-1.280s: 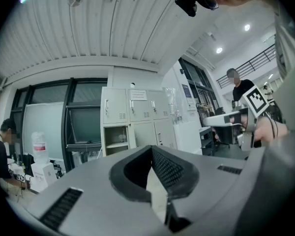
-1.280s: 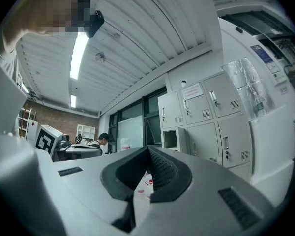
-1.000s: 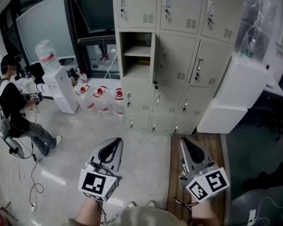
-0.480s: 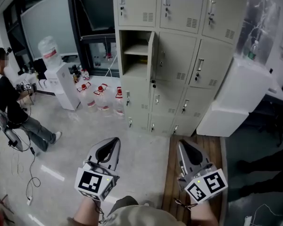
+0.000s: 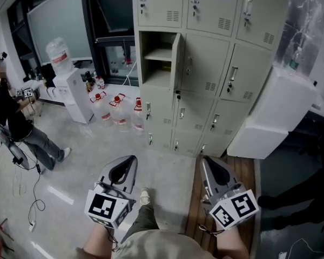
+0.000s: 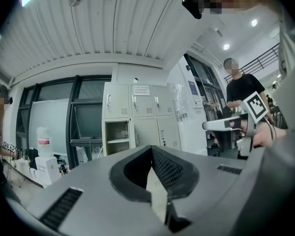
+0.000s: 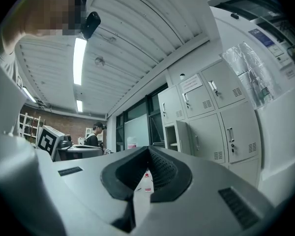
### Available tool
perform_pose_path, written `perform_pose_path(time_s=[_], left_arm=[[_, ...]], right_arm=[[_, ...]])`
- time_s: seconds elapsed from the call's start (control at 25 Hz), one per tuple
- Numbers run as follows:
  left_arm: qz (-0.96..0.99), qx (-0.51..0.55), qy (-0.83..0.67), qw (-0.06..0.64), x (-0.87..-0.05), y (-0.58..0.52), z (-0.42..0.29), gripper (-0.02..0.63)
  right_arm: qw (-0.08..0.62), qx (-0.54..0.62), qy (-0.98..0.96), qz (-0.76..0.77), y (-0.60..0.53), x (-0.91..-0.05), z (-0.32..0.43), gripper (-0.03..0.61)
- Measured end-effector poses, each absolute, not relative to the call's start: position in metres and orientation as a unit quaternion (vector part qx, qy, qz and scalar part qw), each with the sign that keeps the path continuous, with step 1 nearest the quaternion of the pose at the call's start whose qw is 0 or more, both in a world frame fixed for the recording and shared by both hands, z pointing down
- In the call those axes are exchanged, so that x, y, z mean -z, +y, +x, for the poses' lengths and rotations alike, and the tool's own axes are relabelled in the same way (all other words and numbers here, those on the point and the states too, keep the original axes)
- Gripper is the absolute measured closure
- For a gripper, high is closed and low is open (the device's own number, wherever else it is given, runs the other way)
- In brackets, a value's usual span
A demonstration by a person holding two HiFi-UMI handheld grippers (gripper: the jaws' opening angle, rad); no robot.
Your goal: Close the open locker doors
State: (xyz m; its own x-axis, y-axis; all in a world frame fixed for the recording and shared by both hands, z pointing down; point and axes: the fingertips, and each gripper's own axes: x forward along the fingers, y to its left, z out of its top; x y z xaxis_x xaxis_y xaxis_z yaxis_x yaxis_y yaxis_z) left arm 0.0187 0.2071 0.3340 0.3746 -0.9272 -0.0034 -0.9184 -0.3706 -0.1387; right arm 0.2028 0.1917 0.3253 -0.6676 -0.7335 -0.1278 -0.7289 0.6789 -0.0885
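Your left gripper point(image 5: 128, 163) and right gripper point(image 5: 206, 162) both have their fingers pressed together on nothing, well short of the tall grey metal locker bank point(image 5: 221, 63). Its one open grey door point(image 5: 176, 58) stands edge-on to you in the middle row, left column, beside a shelved compartment. Push too near the hinge, or glance off that thin edge, and it may swing back unlatched. Mind the clear red-capped water jugs point(image 5: 117, 111) on the pale glossy floor point(image 5: 81, 161) just left of the lockers, the wooden boards point(image 5: 248, 169) at right, and the person in black point(image 5: 13, 120) far left.
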Motion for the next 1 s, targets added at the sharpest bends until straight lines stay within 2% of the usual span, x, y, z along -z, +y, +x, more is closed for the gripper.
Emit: perform_pose_path(time_s=[0.32,1.0], left_arm=[[-0.836,0.028,0.546,0.053,-0.339,0.157,0.010,0.606],[-0.849,0.043,0.526,0.021,-0.333,-0.045,-0.077,0.607]], right_arm=[[0.076,0.015,0.908,-0.412,0.145,-0.336,0.192,0.572],[0.064,0.015,0.895,-0.442,-0.043,-0.315,0.112,0.572]])
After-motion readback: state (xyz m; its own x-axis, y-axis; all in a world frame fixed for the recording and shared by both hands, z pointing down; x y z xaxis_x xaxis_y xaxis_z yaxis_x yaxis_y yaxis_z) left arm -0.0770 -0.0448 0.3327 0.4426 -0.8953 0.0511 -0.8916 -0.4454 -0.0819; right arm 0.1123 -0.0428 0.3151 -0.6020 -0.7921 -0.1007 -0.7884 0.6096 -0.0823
